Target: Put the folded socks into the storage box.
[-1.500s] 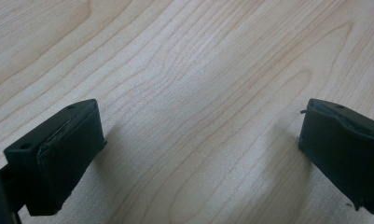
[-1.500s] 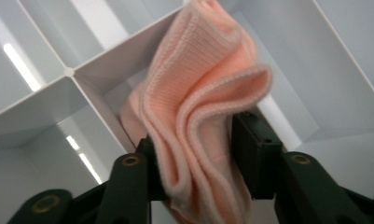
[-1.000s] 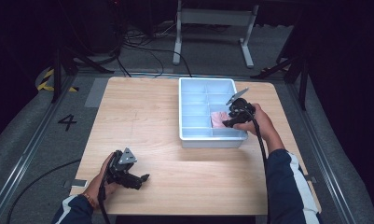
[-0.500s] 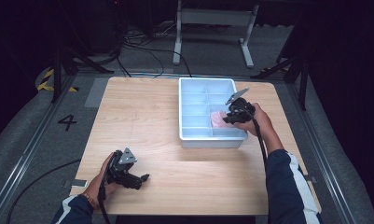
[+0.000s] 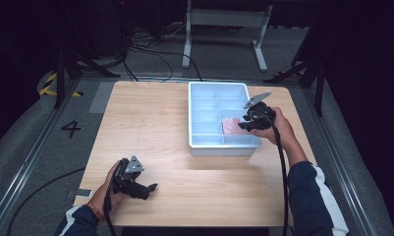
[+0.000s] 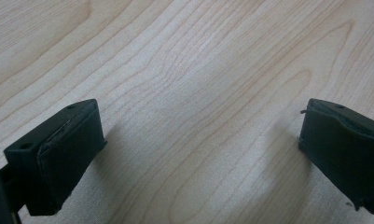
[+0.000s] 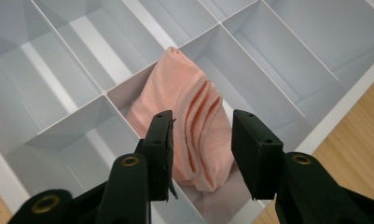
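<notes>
My right gripper (image 7: 201, 140) jaws just opened off the pink cloth (image 7: 184, 121), which I think now sits loose in its tray (image 5: 219, 146) slot, while my left gripper (image 6: 198, 158) rests spread wide.

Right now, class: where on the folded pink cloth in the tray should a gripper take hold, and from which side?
Grip the stacked fold edges of the pink cloth, coming from above. It lies slumped in one narrow compartment of the white divider tray, whose walls block the sides. The right gripper already straddles those edges, jaws apart, probably not pinching.
</notes>
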